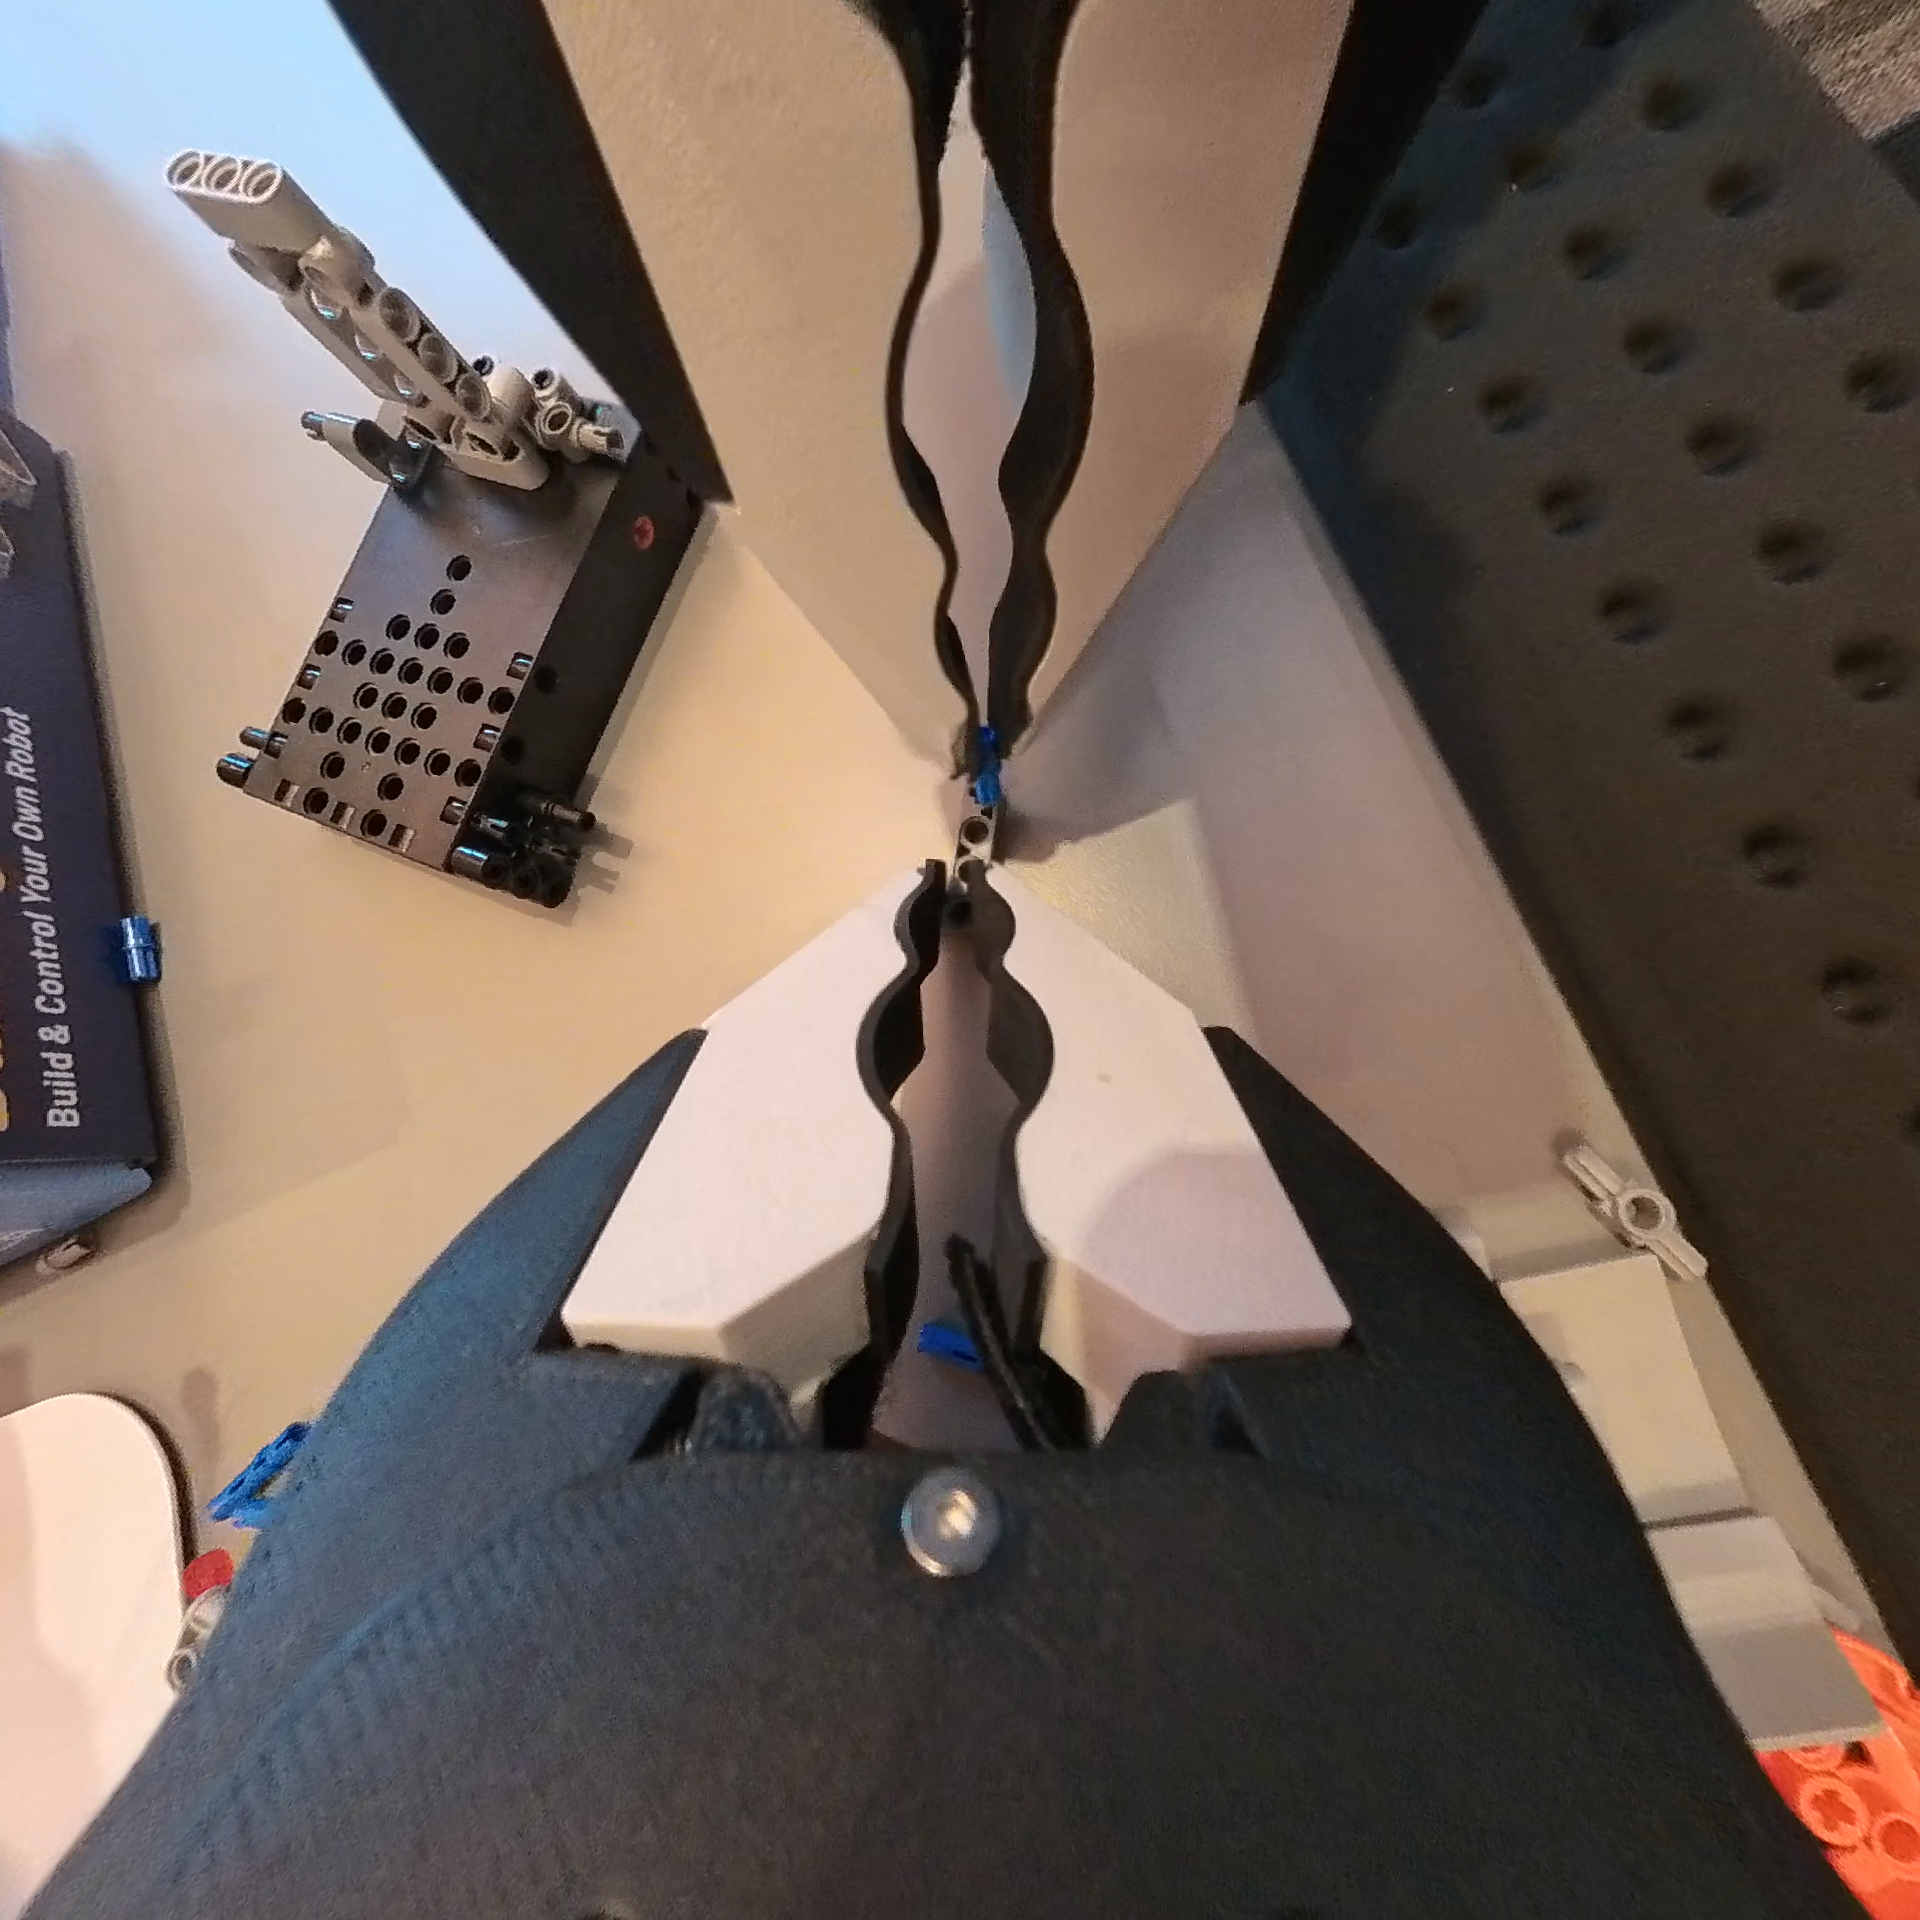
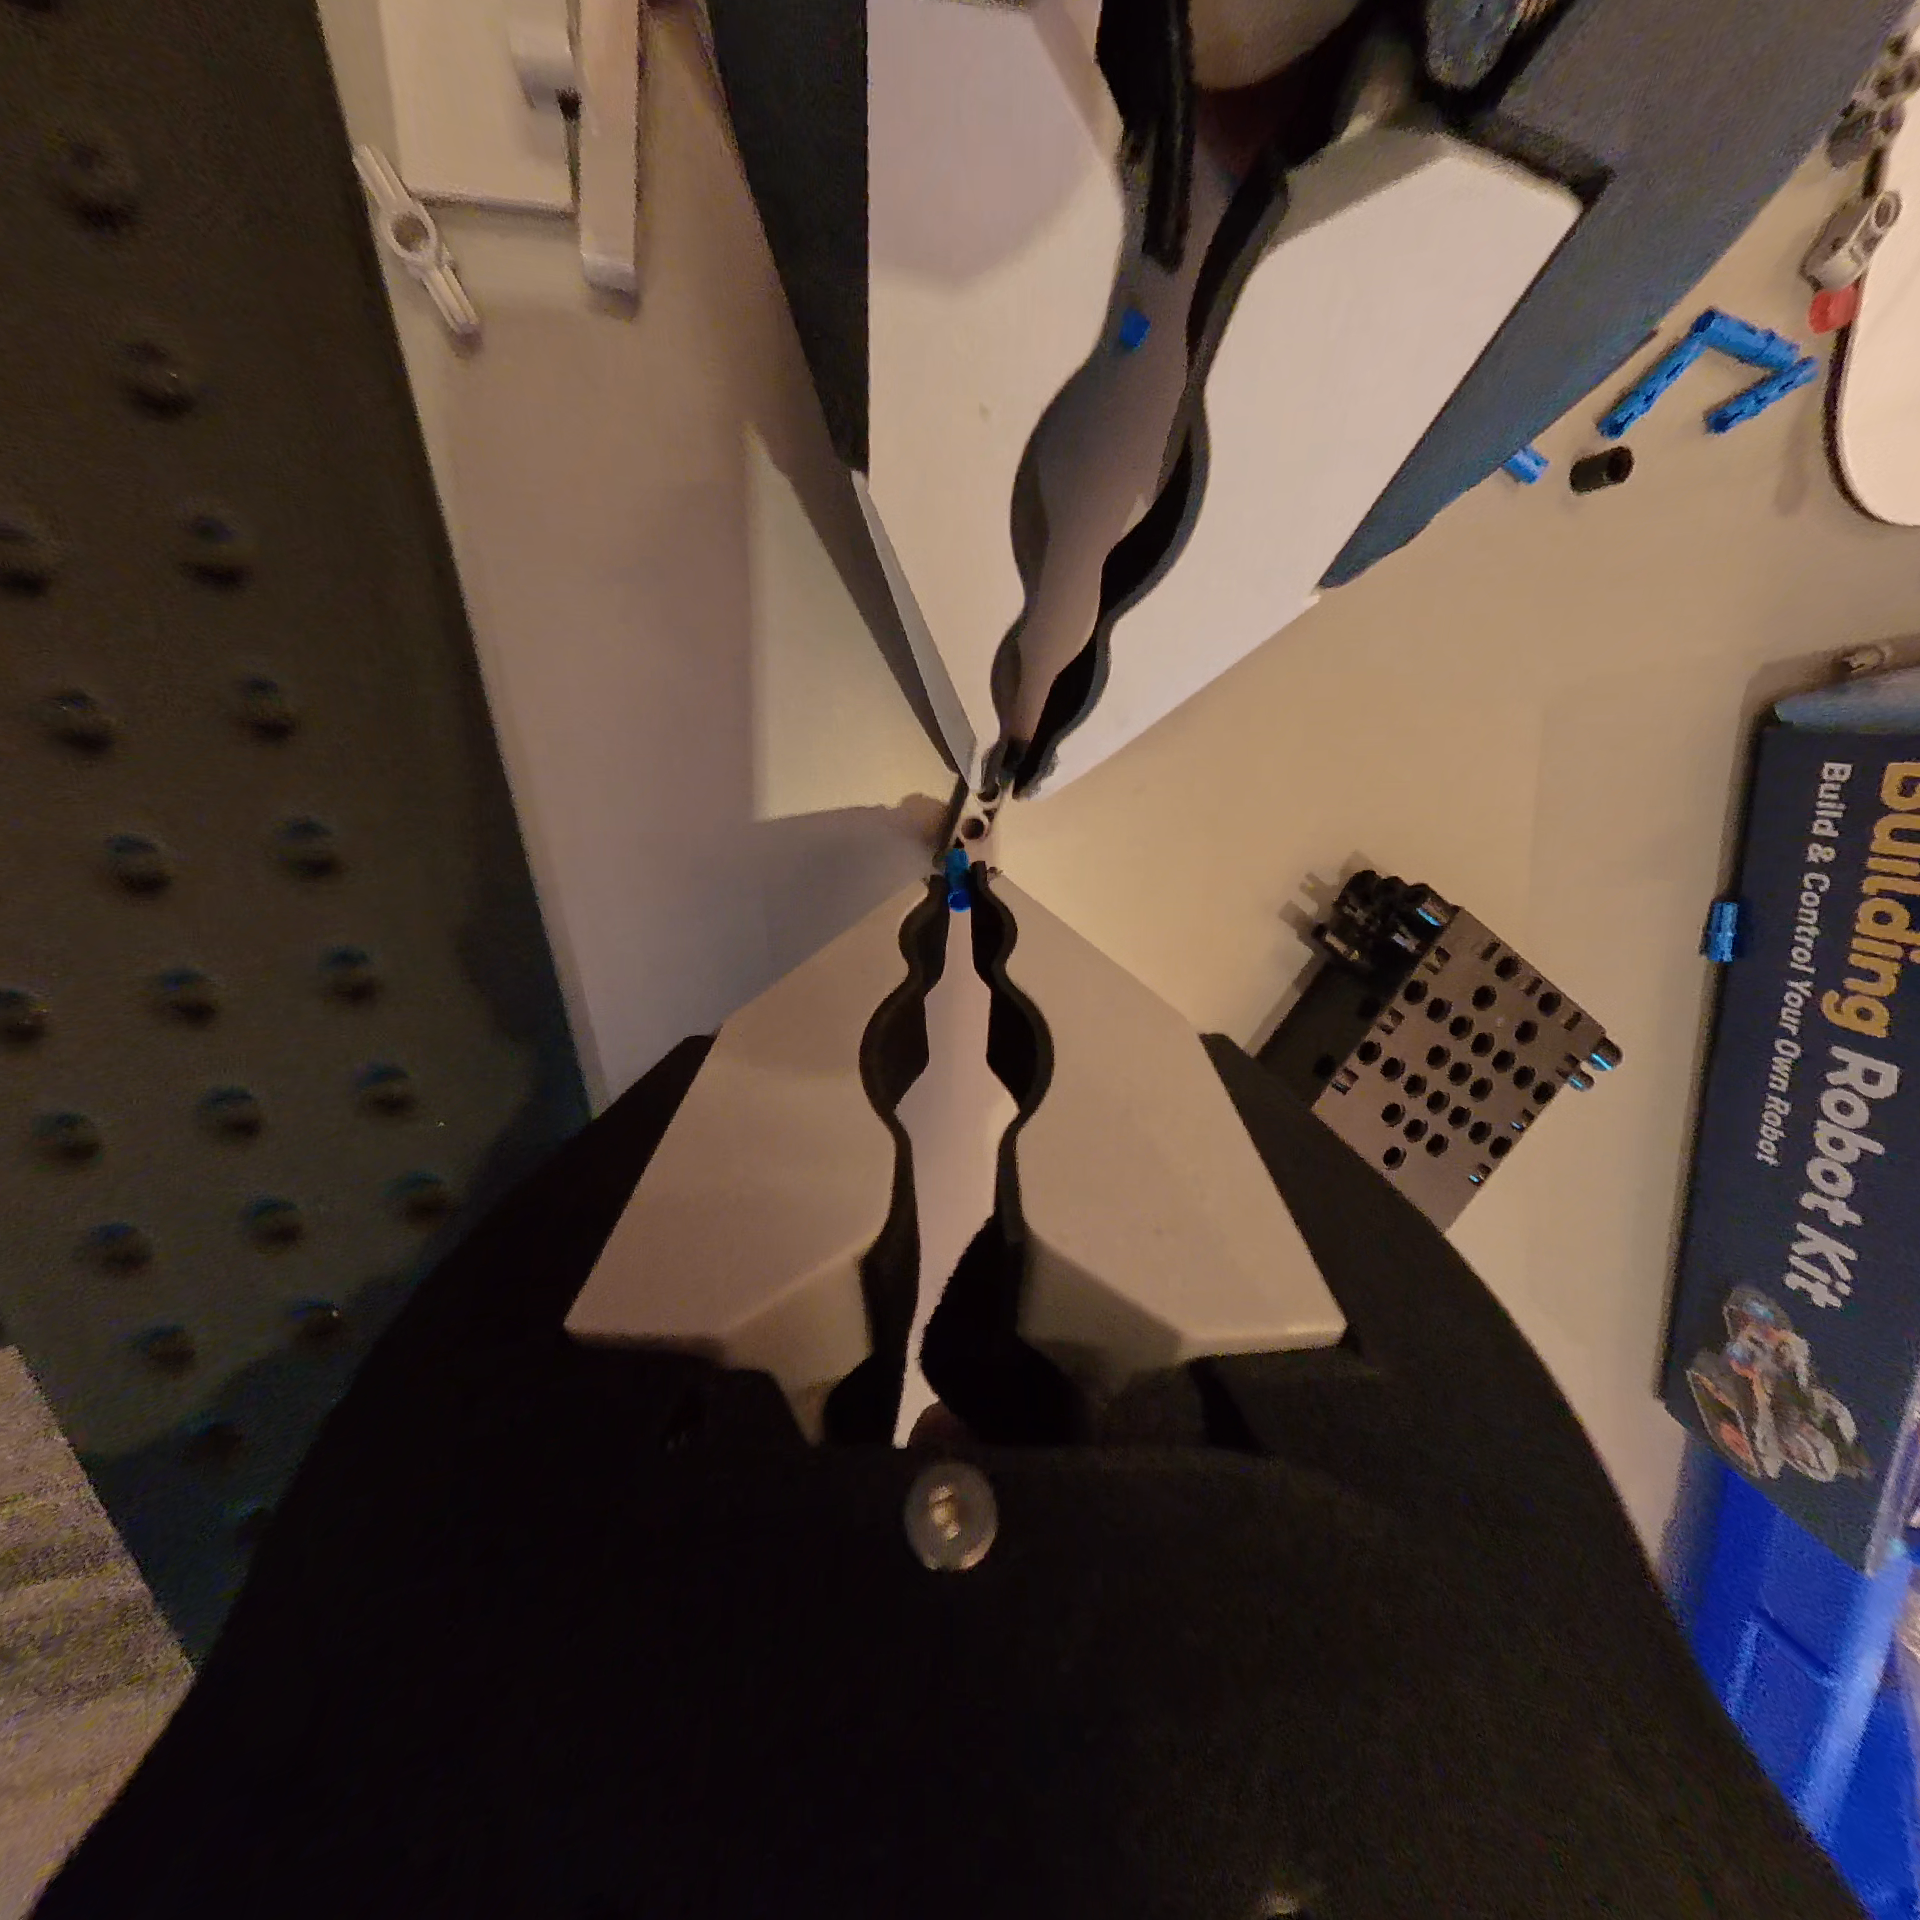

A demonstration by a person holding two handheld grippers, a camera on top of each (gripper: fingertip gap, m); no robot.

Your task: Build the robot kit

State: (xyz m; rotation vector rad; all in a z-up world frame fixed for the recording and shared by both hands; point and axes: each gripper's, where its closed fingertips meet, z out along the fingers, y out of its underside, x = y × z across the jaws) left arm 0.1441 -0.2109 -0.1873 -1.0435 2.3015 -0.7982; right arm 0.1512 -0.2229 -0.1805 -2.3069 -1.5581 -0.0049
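Observation:
My left gripper [image 1: 961, 906] is shut on a small grey beam with round holes [image 1: 974, 840] and holds it above the cream table. My right gripper [image 2: 959, 902] is shut on a short blue pin [image 2: 956, 878]. The two grippers meet tip to tip. The blue pin [image 1: 987, 764] touches the free end of the grey beam [image 2: 982, 816]; I cannot tell how far it sits in a hole. In the left wrist view the right gripper comes in from the top; in the right wrist view the left gripper does.
A black perforated block [image 1: 416, 686] with a grey beam arm [image 1: 343, 281] stands on the table [image 1: 416, 1039]; it shows also in the right wrist view [image 2: 1455, 1091]. Around lie a dark blue box [image 2: 1808, 1039], a dark pegboard panel [image 1: 1662, 623], a grey cross connector [image 1: 1642, 1210] and blue parts [image 2: 1704, 384]. The grippers are tip to tip, or close to it. From either gripper's tips it is about 12 centimeters to the black perforated block [image 1: 416, 686]. It turns up in the right wrist view [image 2: 1436, 1086] as well.

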